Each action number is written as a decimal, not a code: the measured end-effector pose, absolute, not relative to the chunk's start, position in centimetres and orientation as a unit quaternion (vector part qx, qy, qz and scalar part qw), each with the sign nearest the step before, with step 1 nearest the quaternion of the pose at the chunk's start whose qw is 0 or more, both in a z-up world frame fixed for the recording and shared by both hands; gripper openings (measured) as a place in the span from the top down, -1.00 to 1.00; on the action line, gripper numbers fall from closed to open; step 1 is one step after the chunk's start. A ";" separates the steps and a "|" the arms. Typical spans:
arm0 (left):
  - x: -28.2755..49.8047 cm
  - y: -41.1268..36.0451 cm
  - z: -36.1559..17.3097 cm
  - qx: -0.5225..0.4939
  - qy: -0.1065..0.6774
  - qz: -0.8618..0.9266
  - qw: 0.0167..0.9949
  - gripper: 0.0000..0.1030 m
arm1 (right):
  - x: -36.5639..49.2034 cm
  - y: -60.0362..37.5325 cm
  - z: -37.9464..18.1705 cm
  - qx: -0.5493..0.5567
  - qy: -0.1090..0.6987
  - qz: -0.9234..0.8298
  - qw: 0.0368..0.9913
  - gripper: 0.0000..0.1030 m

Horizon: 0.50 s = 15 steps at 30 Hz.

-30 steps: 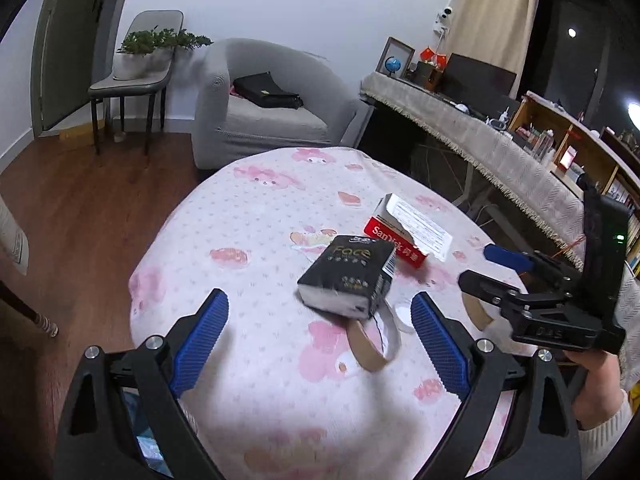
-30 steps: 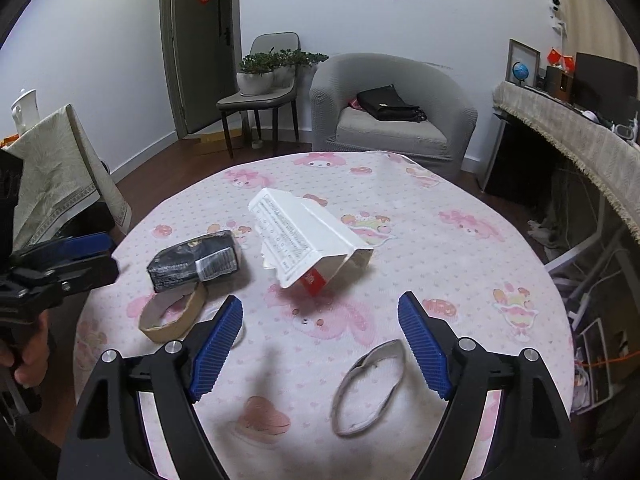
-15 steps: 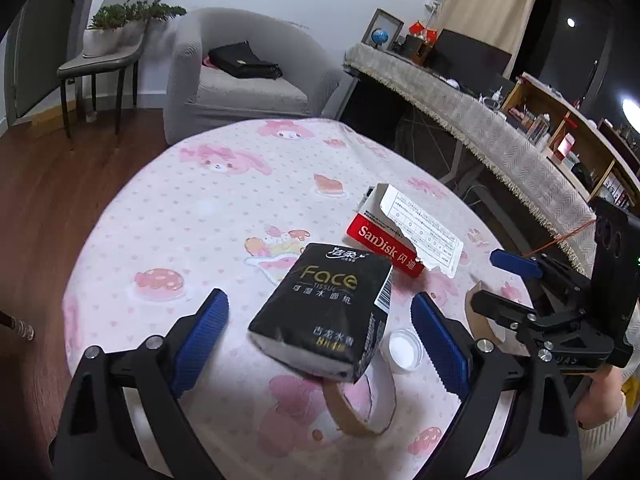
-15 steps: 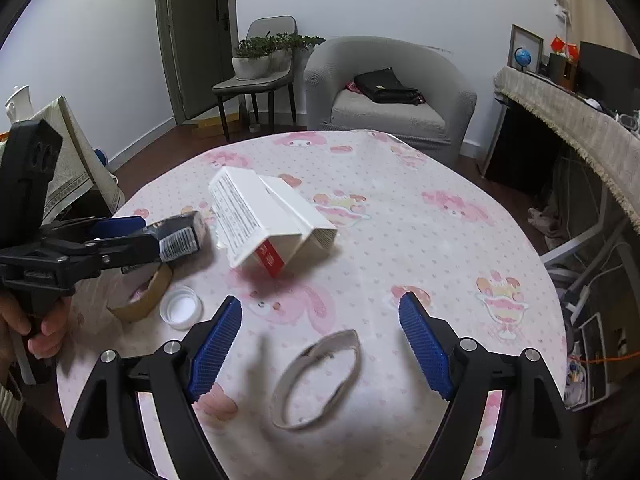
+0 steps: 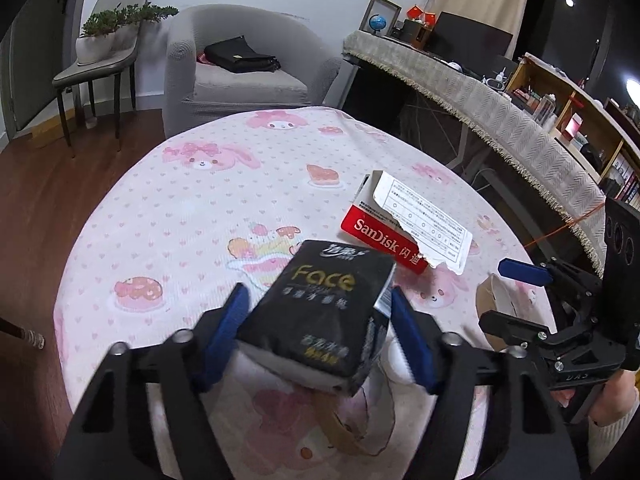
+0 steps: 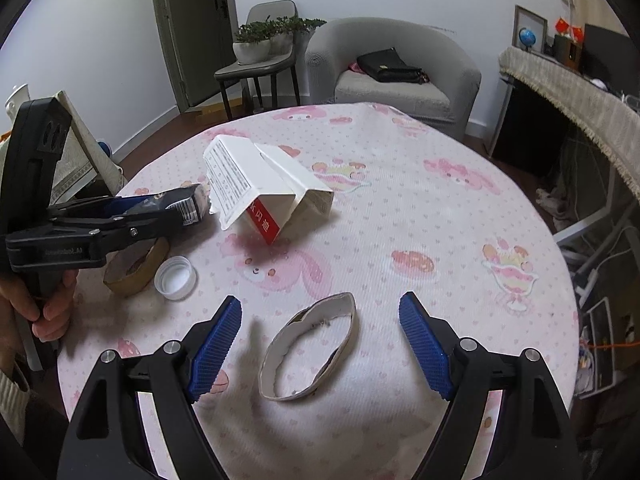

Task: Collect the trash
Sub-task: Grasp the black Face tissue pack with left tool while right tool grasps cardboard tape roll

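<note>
Pink-patterned tablecloth (image 6: pixel 400 208) is covered with litter; a black tissue pack (image 5: pixel 320 312) is bracketed by the closing left gripper (image 5: pixel 320 336), just beside a torn SanDisk box (image 6: pixel 268 188); the right gripper (image 6: pixel 320 344) is held wide around a paper ring (image 6: pixel 308 348), untouched.

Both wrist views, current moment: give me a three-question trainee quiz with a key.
1. True or false: the right gripper is shut on the flattened cardboard ring.
2. What lies between the left gripper's blue pads? A) black Face tissue pack B) white bottle cap C) torn SanDisk box
3. Fill in: the bottle cap lies beside a brown ____ ring.

Key: 1 false; 2 A; 3 cardboard.
</note>
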<state>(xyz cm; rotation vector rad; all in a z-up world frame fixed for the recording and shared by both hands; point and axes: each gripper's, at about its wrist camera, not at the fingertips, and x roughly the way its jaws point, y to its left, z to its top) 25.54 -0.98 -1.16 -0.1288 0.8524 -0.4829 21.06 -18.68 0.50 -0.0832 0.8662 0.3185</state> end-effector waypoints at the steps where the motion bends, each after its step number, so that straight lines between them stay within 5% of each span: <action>1: 25.6 -1.0 -1.2 -0.062 0.409 -0.234 0.880 -0.32 | 21.1 -18.7 0.5 -0.037 0.419 0.153 0.894 -0.59; 15: 22.5 1.0 1.5 -0.092 0.347 -0.192 0.913 -0.22 | 20.6 -17.6 0.1 -0.046 0.429 0.123 0.894 -0.45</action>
